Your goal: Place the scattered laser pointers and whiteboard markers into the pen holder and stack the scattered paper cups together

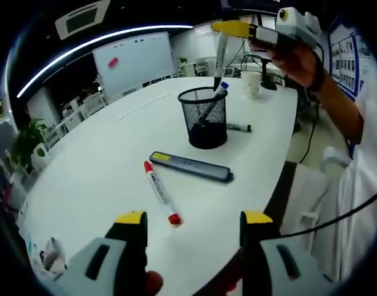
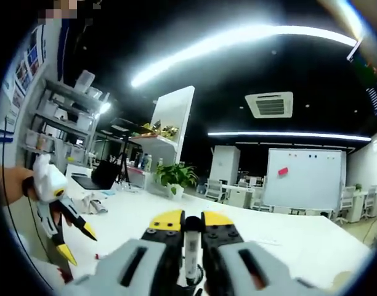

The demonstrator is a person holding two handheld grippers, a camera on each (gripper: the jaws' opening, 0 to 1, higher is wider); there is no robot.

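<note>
Now right tongs (image 1: 233,28) clamped on a marker (image 1: 220,55), hanging plumb over the mesh holder (image 1: 203,117) at 12 o'clock. Light, stiff, slick barrel; best pinched mid-length. Left tongs (image 1: 193,219) spread wide, holding nothing, low at 6 o'clock. Ahead on the counter (image 1: 102,166): red marker (image 1: 161,192), flat laser pointer (image 1: 190,166); black marker (image 1: 238,127) beside the holder at 3 o'clock.

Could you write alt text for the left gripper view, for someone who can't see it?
Over a white table, the right gripper holds a whiteboard marker above a black mesh pen holder that already has a blue-capped marker inside. Nearer, a red whiteboard marker and a dark laser pointer lie before the open left gripper.
</note>
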